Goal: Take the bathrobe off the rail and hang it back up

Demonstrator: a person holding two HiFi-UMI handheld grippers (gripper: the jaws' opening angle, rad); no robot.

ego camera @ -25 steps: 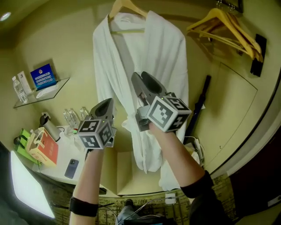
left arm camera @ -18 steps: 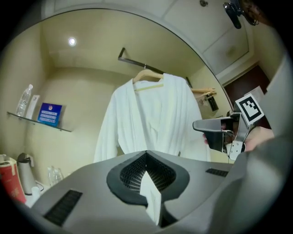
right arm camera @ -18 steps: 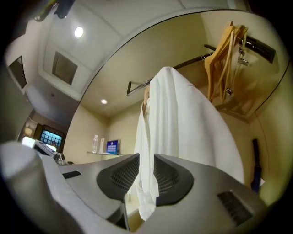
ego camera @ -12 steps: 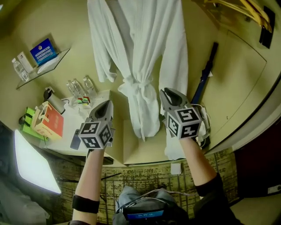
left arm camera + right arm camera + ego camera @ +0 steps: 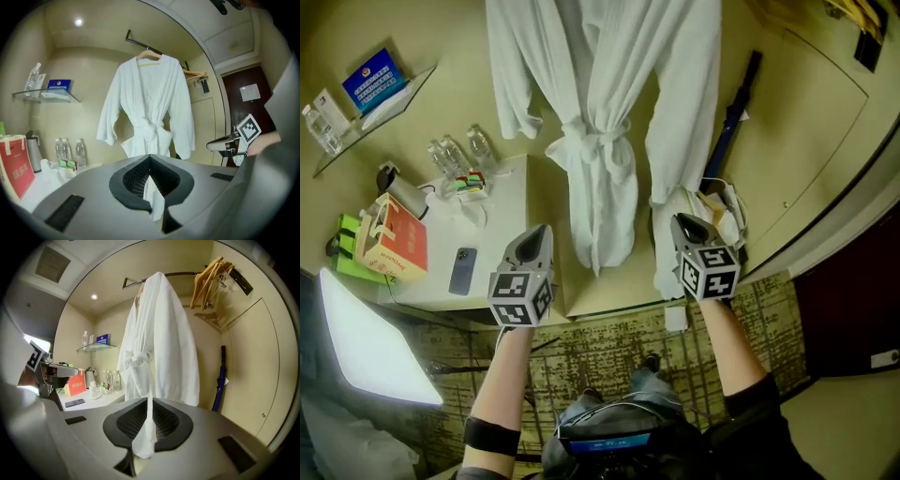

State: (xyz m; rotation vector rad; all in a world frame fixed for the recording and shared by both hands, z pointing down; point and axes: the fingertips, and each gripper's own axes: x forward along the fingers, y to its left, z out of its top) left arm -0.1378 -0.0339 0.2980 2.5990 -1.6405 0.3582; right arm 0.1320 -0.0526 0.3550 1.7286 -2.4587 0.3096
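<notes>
The white terry bathrobe hangs from a wooden hanger on the dark rail. It is ahead of both claws and touches neither, and its belt is knotted at the waist. I hold both arms forward, low and nearly level. My left claw is clenched and empty. My right claw has just been closing to a narrow slit, with nothing between its jaws.
</notes>
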